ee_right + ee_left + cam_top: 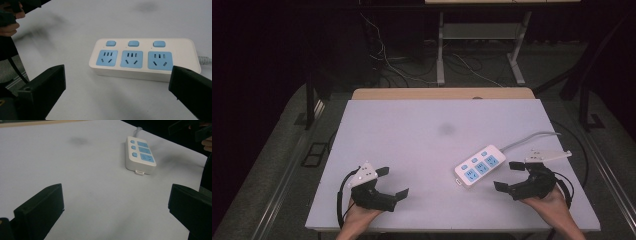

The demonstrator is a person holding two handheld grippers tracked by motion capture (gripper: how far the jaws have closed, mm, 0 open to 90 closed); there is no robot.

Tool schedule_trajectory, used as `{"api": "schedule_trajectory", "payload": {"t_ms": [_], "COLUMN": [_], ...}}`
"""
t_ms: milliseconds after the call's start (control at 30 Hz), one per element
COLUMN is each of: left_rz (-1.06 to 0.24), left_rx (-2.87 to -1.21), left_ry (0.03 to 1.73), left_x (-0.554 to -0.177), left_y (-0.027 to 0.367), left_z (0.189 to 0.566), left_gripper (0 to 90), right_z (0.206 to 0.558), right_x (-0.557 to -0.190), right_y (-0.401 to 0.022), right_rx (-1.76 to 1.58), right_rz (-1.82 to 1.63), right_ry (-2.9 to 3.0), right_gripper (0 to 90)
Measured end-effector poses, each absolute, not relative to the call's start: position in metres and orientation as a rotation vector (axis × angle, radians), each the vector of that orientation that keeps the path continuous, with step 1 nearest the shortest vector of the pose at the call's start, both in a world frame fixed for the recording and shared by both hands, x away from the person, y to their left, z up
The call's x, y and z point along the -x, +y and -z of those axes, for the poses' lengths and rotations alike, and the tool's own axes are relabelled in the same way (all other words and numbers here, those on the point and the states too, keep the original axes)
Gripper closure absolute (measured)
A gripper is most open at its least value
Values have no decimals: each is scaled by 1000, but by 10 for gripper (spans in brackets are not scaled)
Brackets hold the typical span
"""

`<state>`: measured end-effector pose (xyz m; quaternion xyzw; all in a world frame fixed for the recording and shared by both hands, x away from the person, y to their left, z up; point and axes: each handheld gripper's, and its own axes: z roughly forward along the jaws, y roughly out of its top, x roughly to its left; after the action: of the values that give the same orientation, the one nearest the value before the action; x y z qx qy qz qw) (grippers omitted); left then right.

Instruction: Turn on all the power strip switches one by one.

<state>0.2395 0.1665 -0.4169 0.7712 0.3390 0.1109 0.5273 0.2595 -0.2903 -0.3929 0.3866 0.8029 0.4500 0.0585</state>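
**Both tongs spread wide beside a power strip**

At the near edge of the white counter [422,125], two hands are coming in from below, each holding a pair of black tongs. The left tongs [393,182] are hovering over bare surface at the near left, jaws standing wide apart and gripping nothing. The right tongs [508,176] are sitting at the near right, also released, their jaws spread and empty.

Just beyond the right tongs, a white power strip [479,165] is lying flat on the counter, angled so its far end points toward the right edge. In the right gripper view it is lying between and beyond the two jaws, touching neither, showing three blue sockets [131,59] and three blue switches [133,43]. Its grey cable [532,137] is trailing off toward the far right.

Farther back, a faint dark smudge [446,129] is marking the middle of the counter. Beyond the counter, loose cables [392,65] are lying on the dark floor.
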Motion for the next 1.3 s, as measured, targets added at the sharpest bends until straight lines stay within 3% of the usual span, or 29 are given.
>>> {"api": "schedule_trajectory", "payload": {"t_ms": [1300], "left_rz": [-260], "left_rx": [-1837], "left_ry": [815], "left_x": [-240], "left_y": [167], "left_z": [417], "left_gripper": [0], "right_z": [362], "right_x": [-308], "right_y": [-259], "right_rx": [-1064], "right_rz": [-1225], "right_ry": [2591], "right_gripper": [9]}}
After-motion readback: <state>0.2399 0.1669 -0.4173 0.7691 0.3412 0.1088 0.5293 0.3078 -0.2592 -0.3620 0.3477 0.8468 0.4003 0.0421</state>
